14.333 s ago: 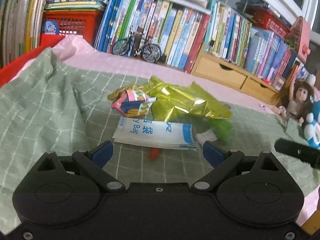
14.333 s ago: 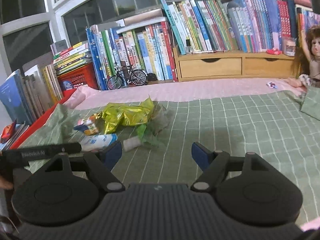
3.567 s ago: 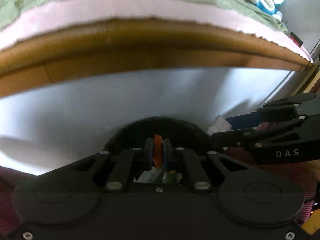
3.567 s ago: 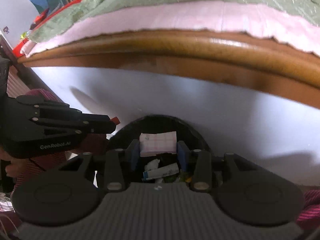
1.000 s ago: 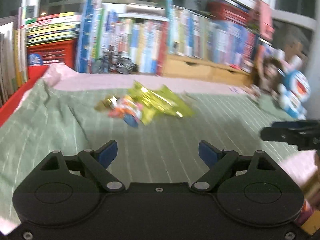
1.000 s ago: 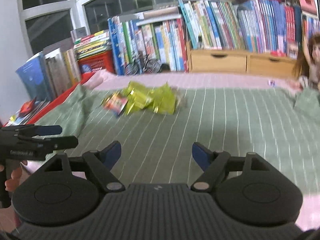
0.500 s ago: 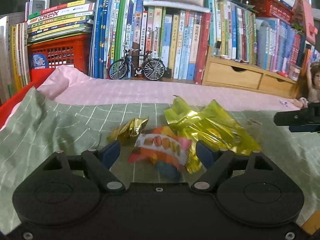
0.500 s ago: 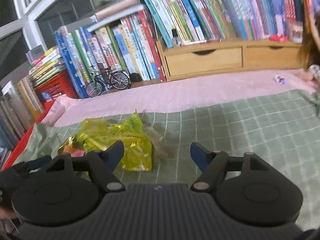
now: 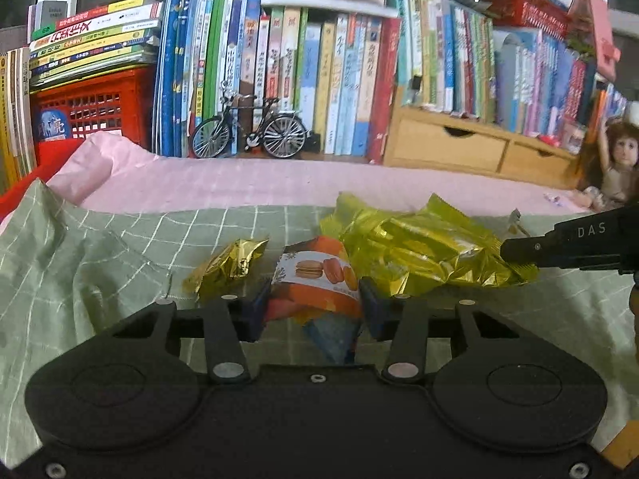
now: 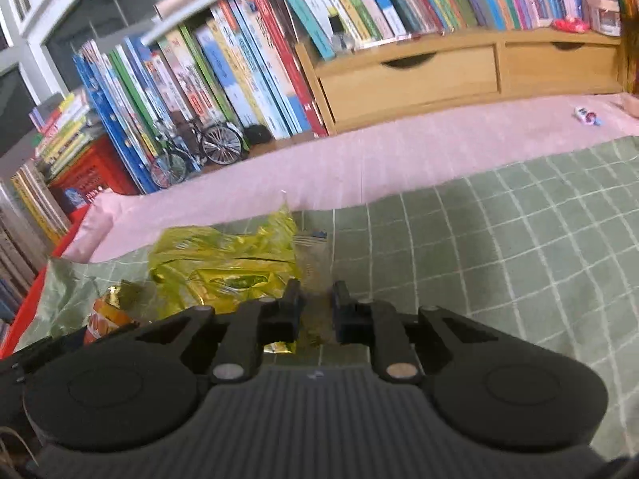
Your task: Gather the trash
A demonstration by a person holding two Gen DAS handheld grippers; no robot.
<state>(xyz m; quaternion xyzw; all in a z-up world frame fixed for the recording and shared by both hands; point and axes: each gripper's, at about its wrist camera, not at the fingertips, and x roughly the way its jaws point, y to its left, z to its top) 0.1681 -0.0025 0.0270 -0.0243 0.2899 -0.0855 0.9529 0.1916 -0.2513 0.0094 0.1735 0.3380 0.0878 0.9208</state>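
A bed carried everything: a green checked blanket (image 9: pixel 80 263) lay over a pink sheet (image 9: pixel 247 183). On the blanket lay a crumpled yellow foil bag (image 9: pixel 423 247), a small gold wrapper (image 9: pixel 227 263) to its left, and an orange snack packet (image 9: pixel 319 279) between them. A tiny wrapped sweet (image 10: pixel 587 115) lay on the pink sheet.

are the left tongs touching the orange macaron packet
Touching. In the left wrist view both pads of the left tongs press the sides of the orange macaron packet.
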